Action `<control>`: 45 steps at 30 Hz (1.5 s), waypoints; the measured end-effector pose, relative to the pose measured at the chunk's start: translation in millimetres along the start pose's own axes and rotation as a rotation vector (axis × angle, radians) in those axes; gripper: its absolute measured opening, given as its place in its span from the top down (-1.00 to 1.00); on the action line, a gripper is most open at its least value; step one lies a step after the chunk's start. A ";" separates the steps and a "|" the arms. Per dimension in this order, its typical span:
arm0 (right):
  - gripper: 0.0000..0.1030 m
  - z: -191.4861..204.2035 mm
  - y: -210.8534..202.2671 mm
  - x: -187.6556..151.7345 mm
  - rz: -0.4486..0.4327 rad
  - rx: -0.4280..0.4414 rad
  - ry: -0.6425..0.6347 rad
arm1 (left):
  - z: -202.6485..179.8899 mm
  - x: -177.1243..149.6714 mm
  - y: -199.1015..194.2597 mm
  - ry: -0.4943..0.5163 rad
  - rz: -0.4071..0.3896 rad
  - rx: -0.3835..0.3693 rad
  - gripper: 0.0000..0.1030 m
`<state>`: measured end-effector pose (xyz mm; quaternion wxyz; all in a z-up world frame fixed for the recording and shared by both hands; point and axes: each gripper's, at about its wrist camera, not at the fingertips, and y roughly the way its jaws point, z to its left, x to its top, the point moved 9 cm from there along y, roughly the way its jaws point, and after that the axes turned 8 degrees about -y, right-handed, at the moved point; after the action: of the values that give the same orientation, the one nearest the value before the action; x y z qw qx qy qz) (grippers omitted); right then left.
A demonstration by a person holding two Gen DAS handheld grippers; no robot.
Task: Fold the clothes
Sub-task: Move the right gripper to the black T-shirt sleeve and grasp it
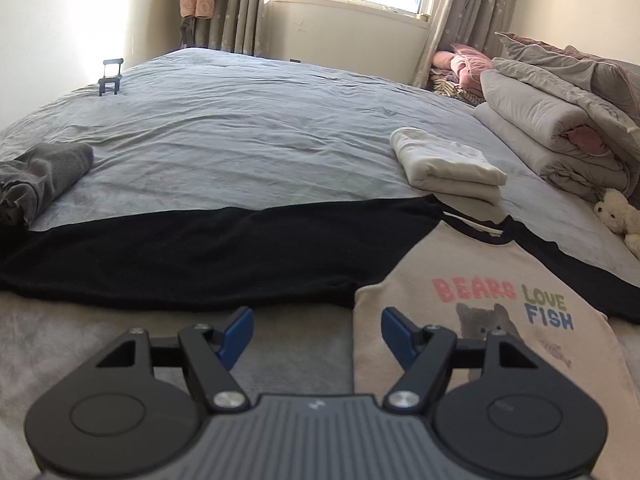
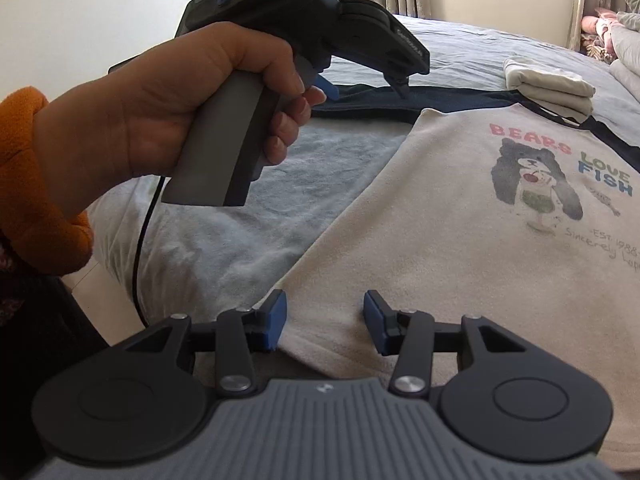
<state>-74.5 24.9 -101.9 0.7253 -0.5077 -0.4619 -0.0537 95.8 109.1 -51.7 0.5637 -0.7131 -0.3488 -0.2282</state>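
A cream T-shirt (image 2: 420,232) with navy sleeves and a "BEARS LOVE FISH" bear print lies flat, front up, on the bed. Its left sleeve (image 1: 180,256) is spread out wide to the left. My left gripper (image 1: 316,332) hovers open over the bedsheet just beside the shirt's left edge (image 1: 360,320), below the sleeve, with nothing between its blue pads. In the right wrist view that left gripper (image 2: 366,90) is held by a hand (image 2: 180,112) above the sleeve. My right gripper (image 2: 324,320) is open over the shirt's lower left corner, its jaws empty.
A folded white garment (image 1: 444,168) lies beyond the collar. A crumpled grey garment (image 1: 40,176) sits at the left bed edge. Folded quilts (image 1: 560,120) and a plush toy (image 1: 618,216) are on the right. A small stand (image 1: 110,78) stands far left. An orange sleeve (image 2: 36,184) shows.
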 end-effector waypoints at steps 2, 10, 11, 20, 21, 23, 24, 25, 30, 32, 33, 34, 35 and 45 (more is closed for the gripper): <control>0.08 -7.9 -8.9 0.4 0.001 -0.005 0.005 | -12.2 -6.6 -2.4 0.008 0.013 -0.041 -0.40; 0.08 -103.0 -38.4 25.6 -0.045 -0.201 -0.002 | -54.4 -22.9 -3.3 0.033 0.057 -0.099 -0.57; 0.07 -118.0 -40.8 28.7 -0.054 -0.224 0.008 | -58.4 -22.9 -3.3 0.036 0.056 -0.092 -0.63; -0.02 -224.3 -58.6 51.1 -0.130 -0.338 0.153 | -78.0 -14.5 9.6 0.056 0.035 -0.013 -0.96; -0.03 -233.9 -59.4 52.6 -0.135 -0.349 0.167 | -80.3 -13.8 12.0 0.062 0.034 -0.008 -0.96; -0.09 -254.9 -60.9 55.3 -0.140 -0.374 0.197 | -84.2 -11.2 16.5 0.079 0.026 0.003 -0.98; -0.10 -265.0 -60.9 55.8 -0.141 -0.389 0.213 | -86.0 -9.4 18.7 0.089 0.020 0.010 -0.98; -0.14 -274.9 -60.3 56.0 -0.140 -0.403 0.227 | -87.5 -7.6 20.9 0.099 0.013 0.018 -0.98; -0.19 -322.7 -57.4 50.2 -0.131 -0.452 0.331 | -89.2 2.8 32.5 0.137 -0.012 0.080 -0.99; -0.19 -339.9 -58.0 46.1 -0.123 -0.463 0.379 | -90.1 4.1 37.4 0.126 -0.004 0.077 -0.99; -0.19 -347.6 -58.8 44.0 -0.120 -0.473 0.396 | -90.7 4.6 40.1 0.118 0.002 0.073 -0.99; -0.19 -355.6 -59.9 41.8 -0.116 -0.487 0.412 | -91.3 5.1 42.8 0.111 0.008 0.069 -0.99; -0.19 -363.0 -61.1 39.5 -0.112 -0.501 0.425 | -92.3 4.9 45.6 0.106 0.012 0.064 -0.99; -0.21 -443.2 -74.9 -6.3 -0.091 -0.600 0.676 | -102.7 -6.4 75.2 0.122 0.083 0.048 -0.99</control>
<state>153.7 -361.8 -80.6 0.6529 -0.6285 -0.1851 -0.3800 155.3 -0.5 -78.0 0.6097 -0.6981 -0.2894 -0.2392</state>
